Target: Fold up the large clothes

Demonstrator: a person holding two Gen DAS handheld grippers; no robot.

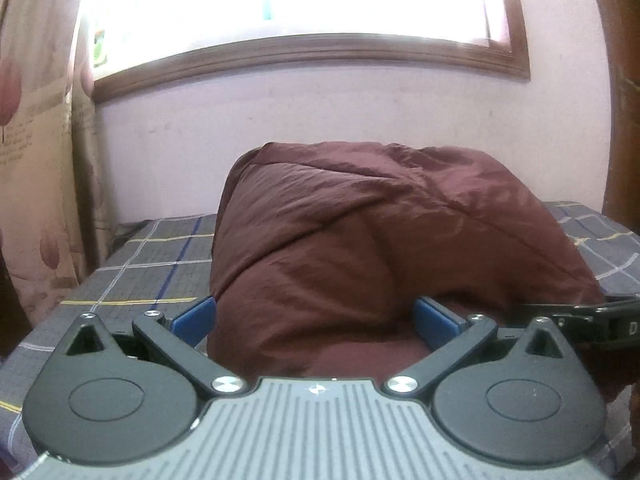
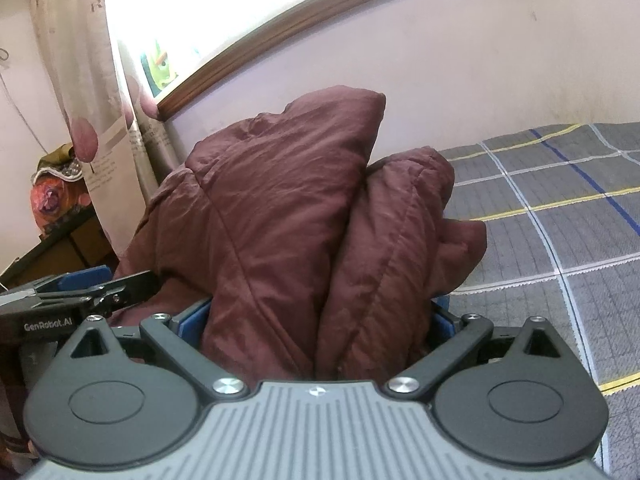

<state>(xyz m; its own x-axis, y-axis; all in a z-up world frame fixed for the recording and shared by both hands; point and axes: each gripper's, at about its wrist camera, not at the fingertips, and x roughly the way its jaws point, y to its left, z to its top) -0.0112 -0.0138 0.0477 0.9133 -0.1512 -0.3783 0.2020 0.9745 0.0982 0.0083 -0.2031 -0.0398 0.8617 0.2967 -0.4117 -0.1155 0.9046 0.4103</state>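
Maroon padded garment [image 1: 360, 240] sits bunched on the checked bed [image 1: 152, 264], partly folded. Left tongs [image 1: 316, 316] and right tongs [image 2: 316, 316] each clamp thick folds between wide-set jaws. Final folds and flattening appear outstanding.

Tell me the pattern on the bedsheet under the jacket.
Grey plaid bedsheet, crossed by white, yellow and blue lines; clearest in the right wrist view, beside the maroon jacket.

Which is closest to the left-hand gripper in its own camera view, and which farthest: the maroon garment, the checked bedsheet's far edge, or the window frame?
1. maroon garment, between the left gripper's blue fingers.
2. checked bedsheet, its far edge behind the garment, at the wall.
3. window frame, high on the back wall.
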